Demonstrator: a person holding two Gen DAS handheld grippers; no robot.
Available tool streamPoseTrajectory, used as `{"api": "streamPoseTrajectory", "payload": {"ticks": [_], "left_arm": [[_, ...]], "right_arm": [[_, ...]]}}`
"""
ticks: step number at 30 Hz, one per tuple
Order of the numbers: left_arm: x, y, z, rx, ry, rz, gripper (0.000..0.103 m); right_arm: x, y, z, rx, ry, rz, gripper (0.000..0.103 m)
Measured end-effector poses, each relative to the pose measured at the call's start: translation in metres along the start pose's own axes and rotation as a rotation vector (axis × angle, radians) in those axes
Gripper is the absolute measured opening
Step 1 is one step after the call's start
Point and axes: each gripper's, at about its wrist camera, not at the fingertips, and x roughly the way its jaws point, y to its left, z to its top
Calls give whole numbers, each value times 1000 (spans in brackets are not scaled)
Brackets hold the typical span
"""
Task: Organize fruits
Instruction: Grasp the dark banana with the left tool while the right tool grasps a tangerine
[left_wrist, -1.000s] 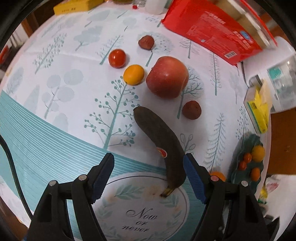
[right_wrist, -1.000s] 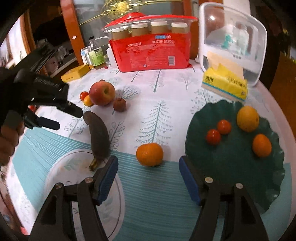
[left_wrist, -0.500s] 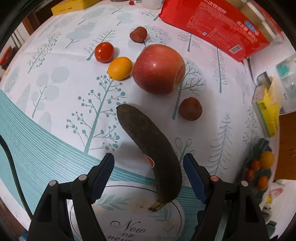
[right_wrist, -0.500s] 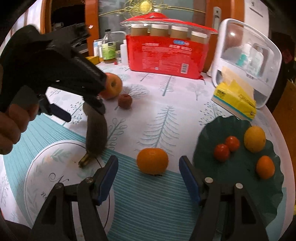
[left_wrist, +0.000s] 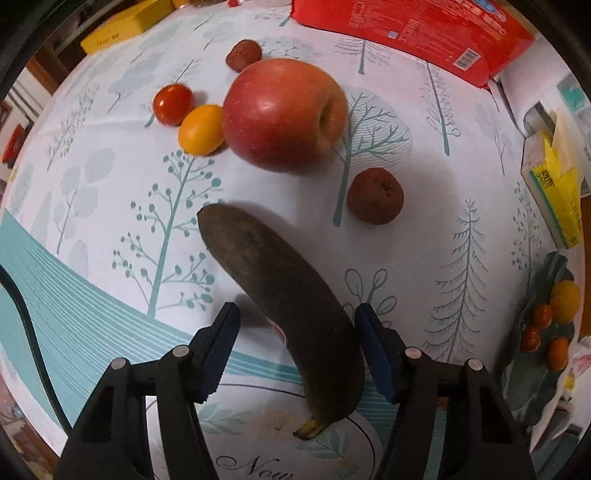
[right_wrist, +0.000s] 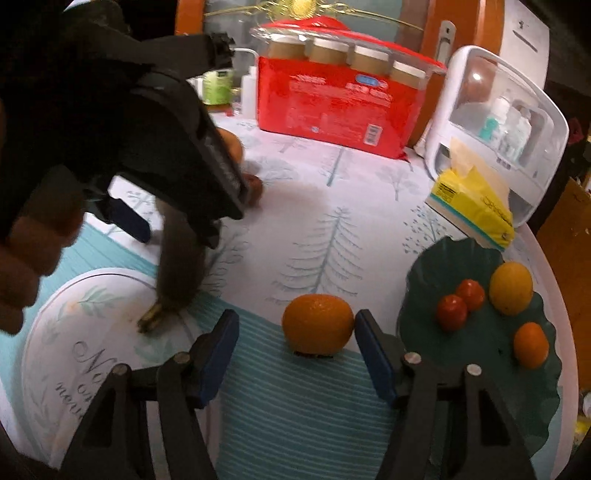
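A dark brown banana (left_wrist: 291, 306) lies on the tablecloth, its stem end over a round printed emblem. My left gripper (left_wrist: 295, 321) points straight down astride it, jaws closing; the right pad is at the peel and the left pad stands clear. In the right wrist view an orange (right_wrist: 317, 325) sits between the closing jaws of my right gripper (right_wrist: 293, 328), close to the right pad and apart from the left one. Beyond the banana are a red apple (left_wrist: 282, 114), a cherry tomato (left_wrist: 173, 104), a small orange fruit (left_wrist: 201, 129) and two brown fruits (left_wrist: 375, 201). A green plate (right_wrist: 480, 354) holds several small fruits.
A red package (right_wrist: 332, 107) with jars on top stands at the back of the table. At the right are a yellow tissue pack (right_wrist: 476, 206) and a white storage box (right_wrist: 506, 122). A person's hand (right_wrist: 26, 266) holds the left gripper. A yellow box (left_wrist: 118, 31) lies far left.
The left gripper has sunk over the banana and its jaws have narrowed around it. The right gripper has come closer to the orange, jaws narrower too.
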Motion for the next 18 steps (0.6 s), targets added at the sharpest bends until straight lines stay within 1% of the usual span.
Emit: {"api": "streamPoseTrajectory", "payload": {"ticks": [3,4,5,6,10,11,18], "left_arm": [[3,-13,3,15,-18,19,57],[2,-15,4,18,-21,19,55],[2,-18,4,28,-26,17,51],[2,-21,4,39,-28,19,50],[1,-24,7,46,-34,10,48],[-4,-15,5,43,-35,2,48],[-6,7,1,19,-62,-57,44]], "right_arm": [[5,-4,1,12,5,-23,57],[7,-5,2,17,9,-25,52],[9,-6,2,22,18,-21,44],[11,-8,2,29,30,-16,40],[12,-9,2,39,35,0,41],[12,-10,1,46,36,7,40],[9,-14,1,97,50,52,40]]}}
